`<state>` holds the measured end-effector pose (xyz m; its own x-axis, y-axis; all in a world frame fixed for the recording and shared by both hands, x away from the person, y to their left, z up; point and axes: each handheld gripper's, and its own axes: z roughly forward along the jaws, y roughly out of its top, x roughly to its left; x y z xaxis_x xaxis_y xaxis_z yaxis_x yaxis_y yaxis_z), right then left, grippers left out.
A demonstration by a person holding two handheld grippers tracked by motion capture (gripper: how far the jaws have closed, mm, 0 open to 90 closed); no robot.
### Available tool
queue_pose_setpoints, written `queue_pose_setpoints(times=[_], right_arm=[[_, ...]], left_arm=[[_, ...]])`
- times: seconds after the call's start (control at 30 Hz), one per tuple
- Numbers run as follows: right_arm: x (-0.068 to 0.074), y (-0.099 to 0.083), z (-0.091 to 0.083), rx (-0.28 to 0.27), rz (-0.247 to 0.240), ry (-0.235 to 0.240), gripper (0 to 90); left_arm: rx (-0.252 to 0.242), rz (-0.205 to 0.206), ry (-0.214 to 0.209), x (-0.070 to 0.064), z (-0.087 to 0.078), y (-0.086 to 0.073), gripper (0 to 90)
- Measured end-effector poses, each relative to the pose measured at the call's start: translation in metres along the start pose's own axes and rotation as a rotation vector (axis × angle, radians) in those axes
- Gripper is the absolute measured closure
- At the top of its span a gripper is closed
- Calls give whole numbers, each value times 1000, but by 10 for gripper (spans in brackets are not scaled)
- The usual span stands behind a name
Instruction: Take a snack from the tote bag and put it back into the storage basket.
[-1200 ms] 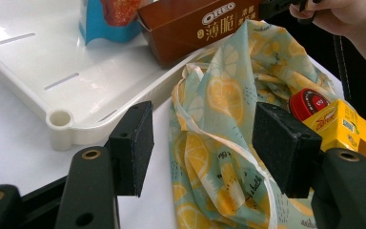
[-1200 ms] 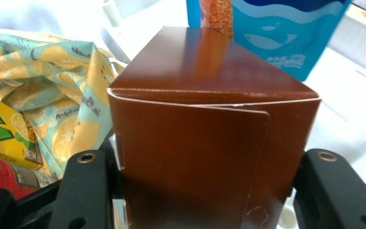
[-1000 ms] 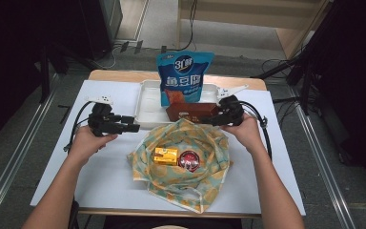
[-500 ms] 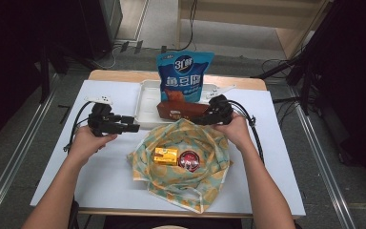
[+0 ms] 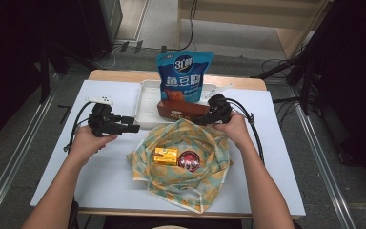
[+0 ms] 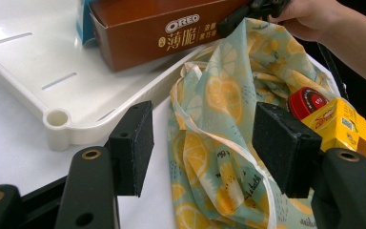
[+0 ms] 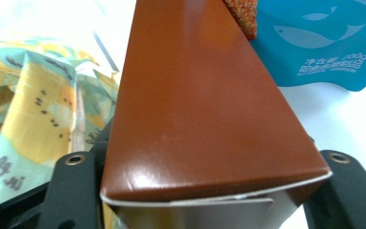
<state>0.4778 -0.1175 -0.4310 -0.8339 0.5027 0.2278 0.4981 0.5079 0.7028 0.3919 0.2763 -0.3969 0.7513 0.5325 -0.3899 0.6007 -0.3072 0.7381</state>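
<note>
My right gripper is shut on one end of a brown Oreo box, which lies across the front rim of the white tray. In the right gripper view the brown Oreo box fills the space between the jaws of my right gripper. Just in front lies an open lemon-print cloth bag with a yellow carton and a red-lidded tin inside. My left gripper is open, left of the bag. My left gripper has its jaws either side of the lemon-print cloth bag's near edge without touching it.
A blue fish-tofu pouch stands upright in the tray behind the box. The tray has a raised rim close to my left gripper. Cables trail from both grippers over the white table. The table's front edge is near the bag.
My right gripper has moved left and a little toward the bag, taking the brown box with it. My left gripper has stayed in place, still open.
</note>
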Motion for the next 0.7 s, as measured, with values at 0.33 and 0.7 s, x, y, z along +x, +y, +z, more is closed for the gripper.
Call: queue_pose_setpoints(times=[0.33, 0.7], right_arm=[[-6, -3, 3, -6, 40, -34, 292], [-13, -4, 1, -38, 119, -72, 171]], left_arm=[[1, 1, -4, 0, 1, 0, 401], [5, 5, -6, 0, 1, 0, 401]])
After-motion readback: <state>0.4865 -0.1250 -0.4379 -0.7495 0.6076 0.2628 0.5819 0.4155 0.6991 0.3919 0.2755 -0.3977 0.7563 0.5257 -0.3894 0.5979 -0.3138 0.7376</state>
